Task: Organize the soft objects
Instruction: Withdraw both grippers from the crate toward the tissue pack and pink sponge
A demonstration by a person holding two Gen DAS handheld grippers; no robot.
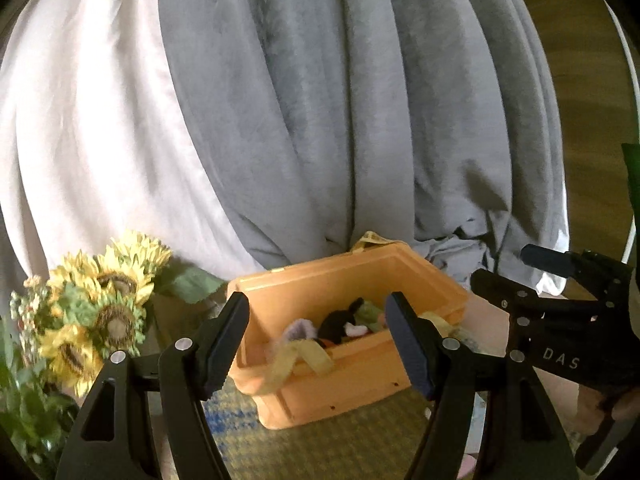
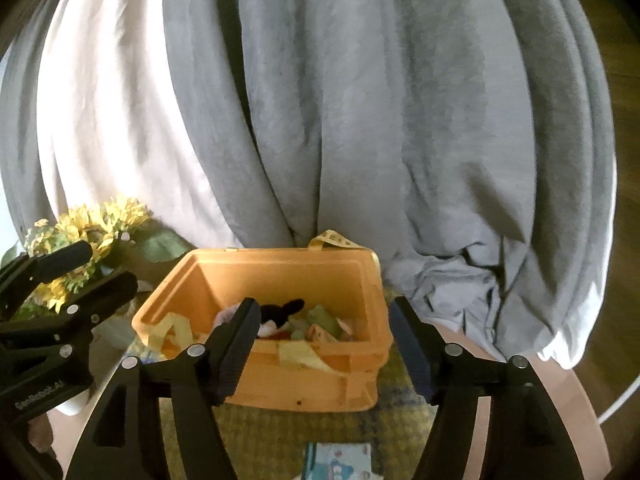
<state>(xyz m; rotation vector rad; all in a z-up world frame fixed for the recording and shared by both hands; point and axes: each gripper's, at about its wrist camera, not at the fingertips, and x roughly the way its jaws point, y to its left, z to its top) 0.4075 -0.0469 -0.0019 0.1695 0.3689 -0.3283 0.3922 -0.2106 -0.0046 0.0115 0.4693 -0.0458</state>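
From the left wrist view, the left tool (image 1: 318, 344) hangs wide open and empty, its two fingers framing the orange bin (image 1: 360, 384), which stands on a woven mat (image 1: 320, 448) on the worktop. The soft things lie inside the bin: a black plush piece (image 1: 340, 320), a lilac knit piece (image 1: 298, 328) and a yellow ribbon (image 1: 304, 360) draped over the near rim. The likely trouble is that ribbon: a grab at anything beside it could snag the ribbon and drag it or tip the light bin. The artificial sunflowers (image 1: 100, 308) stand just left of the bin and could be knocked by a wide swing. The right tool (image 1: 532, 280) shows at the right edge, also parted. From the right wrist view, the right tool (image 2: 320, 352) is open wide with nothing in it, and the bin (image 2: 280, 388) sits between and beyond its fingers, the black plush (image 2: 280, 308) near the middle. The left tool (image 2: 80, 272) hovers apart at the left, near the sunflowers (image 2: 92, 224). With both tools close to one small bin, they could collide if both go in together. Grey curtains (image 2: 360, 120) hang just behind.
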